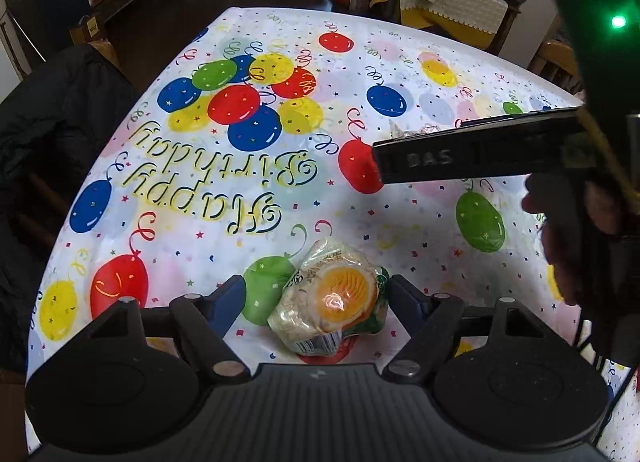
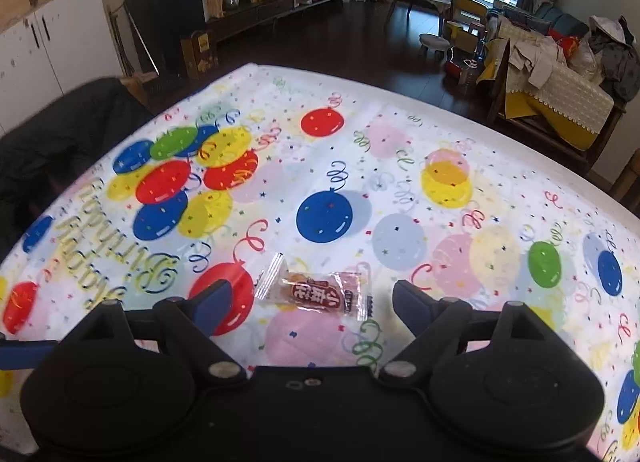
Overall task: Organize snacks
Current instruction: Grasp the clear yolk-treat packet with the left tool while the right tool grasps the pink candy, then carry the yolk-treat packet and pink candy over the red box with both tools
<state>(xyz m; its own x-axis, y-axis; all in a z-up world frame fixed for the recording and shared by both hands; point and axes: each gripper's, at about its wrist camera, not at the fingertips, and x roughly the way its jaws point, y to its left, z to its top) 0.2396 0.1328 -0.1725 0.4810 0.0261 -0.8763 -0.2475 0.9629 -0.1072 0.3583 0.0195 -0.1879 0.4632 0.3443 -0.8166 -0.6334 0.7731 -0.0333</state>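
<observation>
In the left wrist view a round snack packet (image 1: 332, 302) with an orange disc on its wrapper lies on the balloon tablecloth (image 1: 280, 182). My left gripper (image 1: 316, 292) is open around it: the right pad is close to the packet and the left pad stands clear. The right gripper's black body (image 1: 460, 156) reaches in from the right, held by a person's hand (image 1: 560, 230). In the right wrist view a small clear packet with a red label (image 2: 316, 294) lies flat between the open fingers of my right gripper (image 2: 312, 296), touching neither pad.
A dark jacket (image 2: 60, 134) hangs over a chair at the table's left side. The table's far edge (image 2: 360, 82) drops to a dark floor. A sofa piled with clothes (image 2: 560, 74) stands beyond it on the right, and a wooden chair (image 1: 556, 58) stands at the right corner.
</observation>
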